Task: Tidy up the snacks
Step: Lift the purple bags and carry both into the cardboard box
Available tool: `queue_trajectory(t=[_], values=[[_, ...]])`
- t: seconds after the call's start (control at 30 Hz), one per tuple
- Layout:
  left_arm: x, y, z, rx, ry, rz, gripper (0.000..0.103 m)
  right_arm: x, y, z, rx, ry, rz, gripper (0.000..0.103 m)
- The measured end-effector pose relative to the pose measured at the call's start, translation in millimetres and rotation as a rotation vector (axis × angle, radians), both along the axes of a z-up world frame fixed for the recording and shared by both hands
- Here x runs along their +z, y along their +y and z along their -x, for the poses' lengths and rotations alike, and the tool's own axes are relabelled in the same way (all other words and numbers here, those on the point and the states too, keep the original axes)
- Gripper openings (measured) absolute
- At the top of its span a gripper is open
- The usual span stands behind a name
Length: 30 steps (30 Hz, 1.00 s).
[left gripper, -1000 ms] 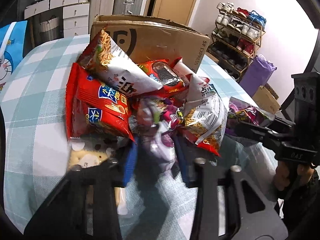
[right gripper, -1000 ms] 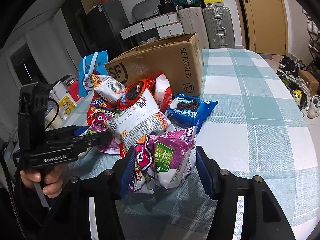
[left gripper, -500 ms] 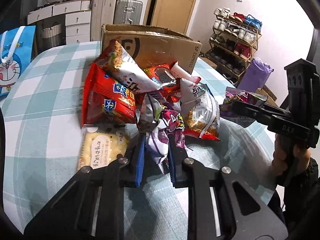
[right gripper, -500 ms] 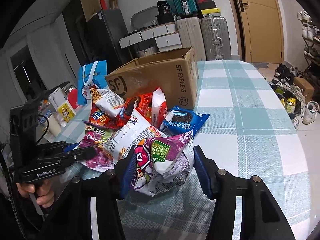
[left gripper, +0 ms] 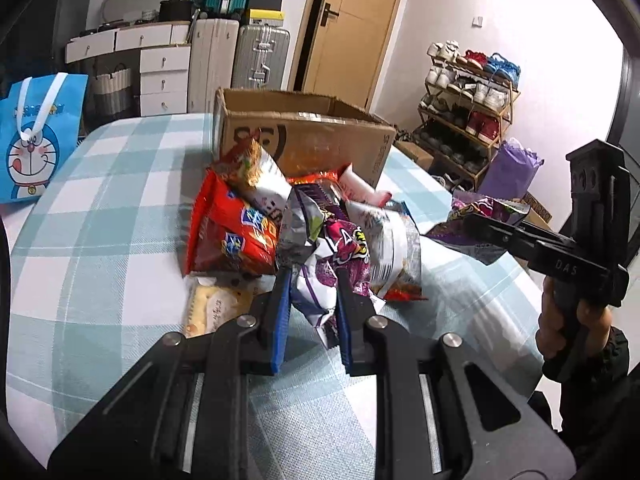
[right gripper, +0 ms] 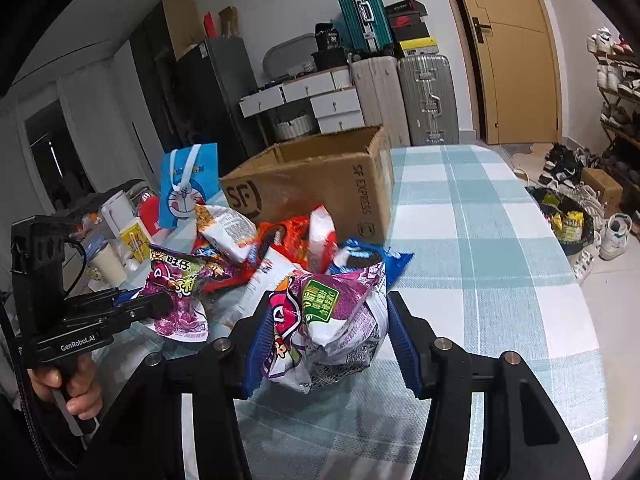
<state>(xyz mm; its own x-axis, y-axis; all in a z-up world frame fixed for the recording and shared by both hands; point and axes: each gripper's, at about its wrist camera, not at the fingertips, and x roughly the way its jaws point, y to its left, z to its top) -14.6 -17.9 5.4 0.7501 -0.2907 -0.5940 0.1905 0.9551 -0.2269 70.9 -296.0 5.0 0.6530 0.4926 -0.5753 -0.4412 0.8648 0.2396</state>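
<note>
**Both grippers holding purple snack bags**

My left gripper (left gripper: 310, 288) has its fingers pinching a purple bag (left gripper: 340, 248) at its lower seam, just above the snack pile (left gripper: 240, 232) on the worktop (left gripper: 100, 220). My right gripper (right gripper: 324, 336) squeezes a puffier purple packet (right gripper: 332, 320). Both look light, crinkly, slippery, so grip the seams. The cardboard box (right gripper: 320, 184) stands open behind; I can't see its contents.

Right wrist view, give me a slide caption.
Right gripper fingers clamp a purple snack bag before the cardboard box.
</note>
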Motion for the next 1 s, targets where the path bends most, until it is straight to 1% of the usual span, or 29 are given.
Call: queue_trajectory(t=[0.13,0.43,0.77,1.0], values=[[8.6,3.3,-0.5,0.017,-0.021,0.010,0.017,11.5,5.1,1.6,0.012,-0.029,-0.003,0.054],[39.4,4.1,-11.6,0.045,-0.077,0.012,0.017,32.4,17.1,-4.1,0.032,-0.071,-0.018,0.054],[63.4,10.2,-40.3,0.105,-0.101,0.021,0.017,48.0,28.6,-28.1,0.061,-0.081,-0.045,0.054],[74.7,5.3,-58.3,0.115,-0.113,-0.004,0.017,62.1,34.0,-37.7,0.069,-0.109,-0.057,0.054]])
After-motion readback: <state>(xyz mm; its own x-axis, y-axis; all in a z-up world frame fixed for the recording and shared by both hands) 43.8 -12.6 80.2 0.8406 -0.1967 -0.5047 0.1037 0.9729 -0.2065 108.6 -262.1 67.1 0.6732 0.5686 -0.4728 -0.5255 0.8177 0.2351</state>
